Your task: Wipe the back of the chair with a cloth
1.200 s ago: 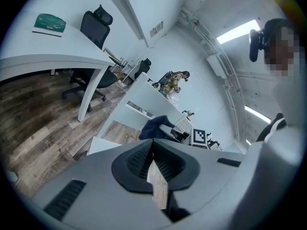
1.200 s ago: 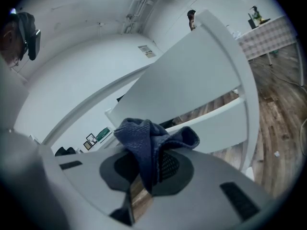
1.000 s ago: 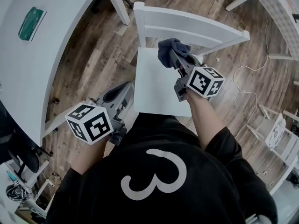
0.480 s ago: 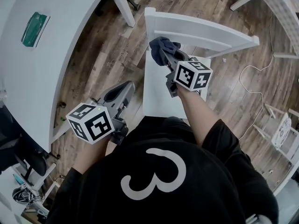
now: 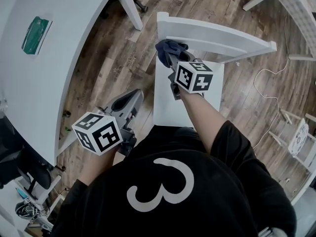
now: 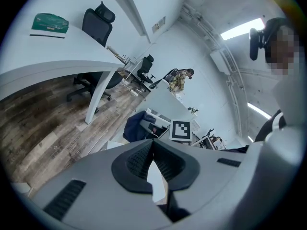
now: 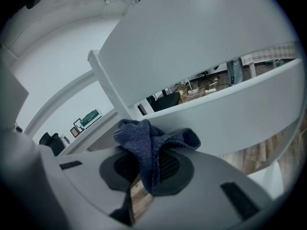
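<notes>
A white wooden chair (image 5: 174, 95) stands in front of me, its slatted back (image 5: 212, 33) on the far side. My right gripper (image 5: 169, 55) is shut on a dark blue cloth (image 5: 169, 47), which it holds at the left end of the back, near the upright post (image 5: 161, 26). In the right gripper view the cloth (image 7: 152, 145) bunches out of the jaws just below the wide top slat (image 7: 201, 51). My left gripper (image 5: 129, 101) hangs low on the left of the chair, shut and holding nothing (image 6: 152, 161).
A large white table (image 5: 47, 53) with a green packet (image 5: 36, 27) on it fills the left side. Its leg (image 5: 129, 6) stands close to the chair's left post. A white cable (image 5: 269, 90) trails over the wooden floor on the right. More white furniture (image 5: 296, 137) stands at the far right.
My right gripper has carried the cloth leftward along the chair back, from about its middle to its left end. The left gripper has stayed in place.
</notes>
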{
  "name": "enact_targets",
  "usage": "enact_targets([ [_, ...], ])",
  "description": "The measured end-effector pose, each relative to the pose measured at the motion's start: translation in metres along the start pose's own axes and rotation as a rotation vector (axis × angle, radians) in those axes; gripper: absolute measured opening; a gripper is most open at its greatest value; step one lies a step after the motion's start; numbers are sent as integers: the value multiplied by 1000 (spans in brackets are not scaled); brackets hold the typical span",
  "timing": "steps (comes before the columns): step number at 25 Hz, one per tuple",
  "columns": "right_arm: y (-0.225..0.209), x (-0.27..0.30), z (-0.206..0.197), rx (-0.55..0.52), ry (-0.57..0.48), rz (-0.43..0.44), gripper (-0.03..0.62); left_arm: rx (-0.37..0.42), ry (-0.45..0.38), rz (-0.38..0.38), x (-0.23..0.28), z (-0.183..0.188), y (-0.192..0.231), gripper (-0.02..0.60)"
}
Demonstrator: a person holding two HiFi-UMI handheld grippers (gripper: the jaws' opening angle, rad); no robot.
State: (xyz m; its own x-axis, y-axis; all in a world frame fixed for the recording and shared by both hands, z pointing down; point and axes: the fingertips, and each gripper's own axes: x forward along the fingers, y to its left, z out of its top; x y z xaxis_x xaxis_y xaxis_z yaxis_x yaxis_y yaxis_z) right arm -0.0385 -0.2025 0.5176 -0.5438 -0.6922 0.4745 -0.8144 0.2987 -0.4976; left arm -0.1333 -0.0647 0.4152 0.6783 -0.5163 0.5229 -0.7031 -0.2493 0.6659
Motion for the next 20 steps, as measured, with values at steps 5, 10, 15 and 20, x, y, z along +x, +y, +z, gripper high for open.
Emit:
enact_targets([
  [5, -2, 6, 4, 30, 1, 6, 49, -18, -2, 9, -1, -3, 5, 14],
  [10, -3, 6, 3, 31, -5, 11, 49, -10, 7, 11, 2, -6, 0, 14],
  [15, -7, 4, 3, 48, -3, 5, 49, -5, 12, 19, 3, -10, -6, 14],
  [20, -19, -5, 7, 71, -3, -6, 49, -8, 9, 25, 8, -14, -13, 14],
])
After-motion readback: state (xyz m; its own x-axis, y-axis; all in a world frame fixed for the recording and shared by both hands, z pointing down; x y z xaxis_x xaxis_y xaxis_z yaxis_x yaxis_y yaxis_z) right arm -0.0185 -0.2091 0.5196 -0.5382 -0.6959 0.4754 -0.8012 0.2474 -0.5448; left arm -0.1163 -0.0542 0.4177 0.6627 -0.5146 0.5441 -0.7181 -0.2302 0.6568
